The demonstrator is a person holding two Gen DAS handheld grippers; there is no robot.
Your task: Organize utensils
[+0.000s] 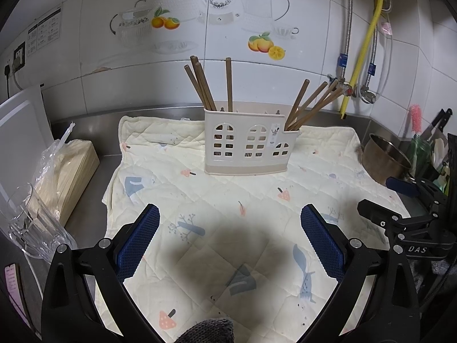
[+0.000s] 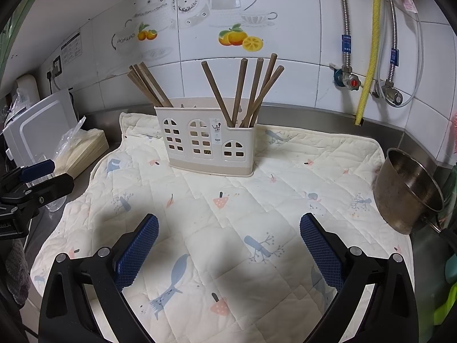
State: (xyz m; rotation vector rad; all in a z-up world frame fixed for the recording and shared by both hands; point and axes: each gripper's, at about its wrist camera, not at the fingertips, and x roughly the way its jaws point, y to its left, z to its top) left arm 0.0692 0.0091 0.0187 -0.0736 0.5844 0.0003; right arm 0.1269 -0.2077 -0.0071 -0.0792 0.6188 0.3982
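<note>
We are holding both the left gripper (image 1: 230, 238) and right gripper (image 2: 229, 247) with fingers wide apart, gripping nothing, over the quilted mat (image 2: 200, 228); the holder's (image 1: 245, 143) walls are hiding the chopsticks' (image 2: 242, 91) lower ends.

wooden chopsticks (image 2: 238, 91), glossy plastic holder (image 2: 205, 145), quilted cloth mat (image 2: 228, 228), metal bowl (image 2: 405, 191).

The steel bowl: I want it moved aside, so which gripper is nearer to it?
Right. The right gripper hangs open over the quilted mat, with the steel bowl just off its right side. The left gripper, also open, sits farther left, with the right gripper between it and the bowl.
</note>
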